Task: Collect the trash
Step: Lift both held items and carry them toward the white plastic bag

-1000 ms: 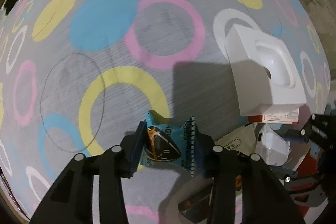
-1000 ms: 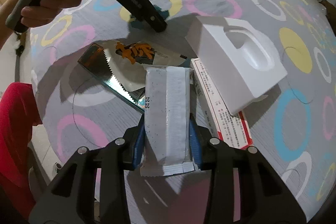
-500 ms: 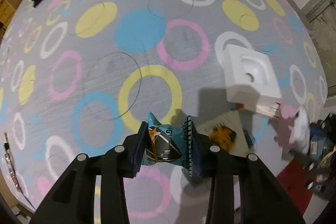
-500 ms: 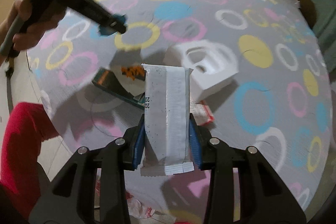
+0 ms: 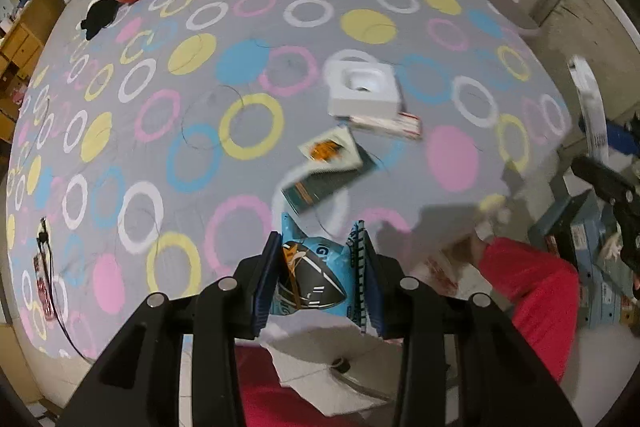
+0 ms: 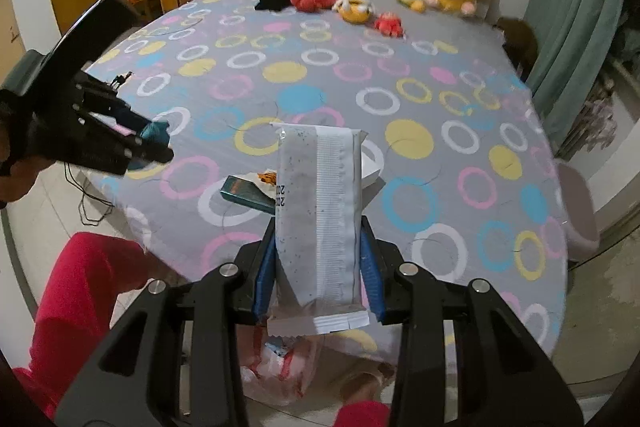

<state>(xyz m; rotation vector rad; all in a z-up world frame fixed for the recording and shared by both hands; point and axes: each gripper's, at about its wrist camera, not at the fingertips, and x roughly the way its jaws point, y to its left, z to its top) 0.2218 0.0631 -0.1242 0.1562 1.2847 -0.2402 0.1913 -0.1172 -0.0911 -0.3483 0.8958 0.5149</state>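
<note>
My left gripper (image 5: 320, 279) is shut on a crumpled blue snack wrapper (image 5: 310, 283), held high over the near edge of the bed. It also shows at the left of the right wrist view (image 6: 154, 143). My right gripper (image 6: 318, 275) is shut on a long grey speckled wrapper (image 6: 318, 215), held upright above the bed's edge. That wrapper shows at the right of the left wrist view (image 5: 590, 111). On the bed lie a white moulded tray (image 5: 364, 91), a red-and-white box (image 5: 390, 123) and a dark green packet with a white wrapper on it (image 5: 328, 167).
A plastic bag with trash (image 6: 280, 367) lies on the floor below my right gripper. Plush toys (image 6: 332, 1) line the far side of the bed (image 5: 160, 107). The person's red-clad legs (image 6: 88, 291) are at the bed's near edge. Boxes (image 5: 592, 247) stand at the right.
Both grippers have risen and pulled back from the bed with their wrappers still held. Much more of the bed and room shows now, and the trash bag has come into view.
</note>
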